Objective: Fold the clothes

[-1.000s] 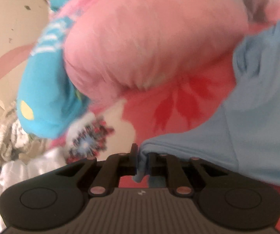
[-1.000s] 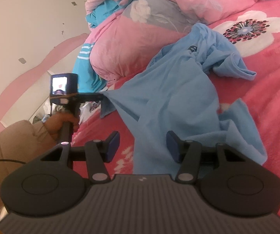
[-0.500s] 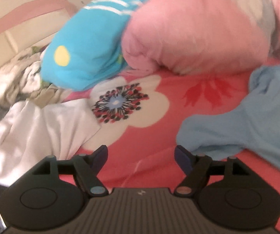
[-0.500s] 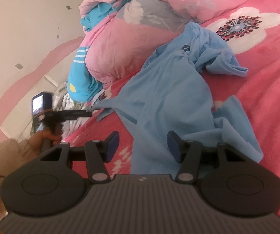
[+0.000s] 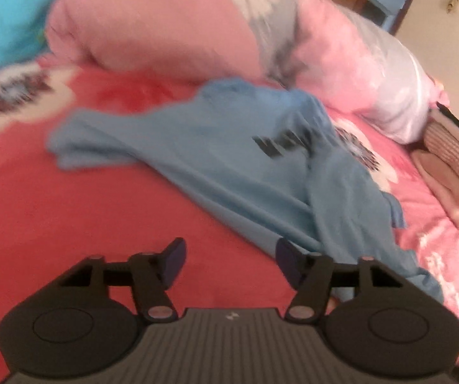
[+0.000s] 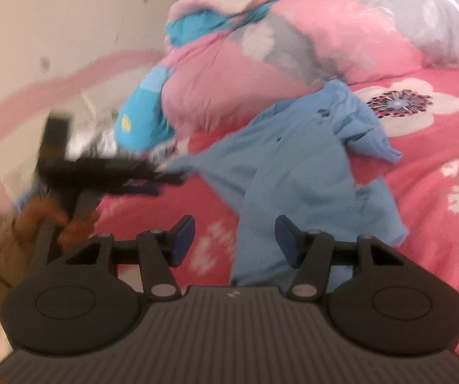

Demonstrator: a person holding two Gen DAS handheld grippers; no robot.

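Blue shirt rumpled on bed, soft, limp, light. Your left gripper and right gripper: fingers spread, empty. Pinch hem corners.

One garment: a light blue T-shirt, unfolded and crumpled, lying on the red floral bedspread. Dark lettering shows on the chest — blurred, not legible. One sleeve is spread out flat toward the pink duvet; the collar end is bunched against that duvet; the lower body is rumpled in loose folds — nothing squared or stacked.
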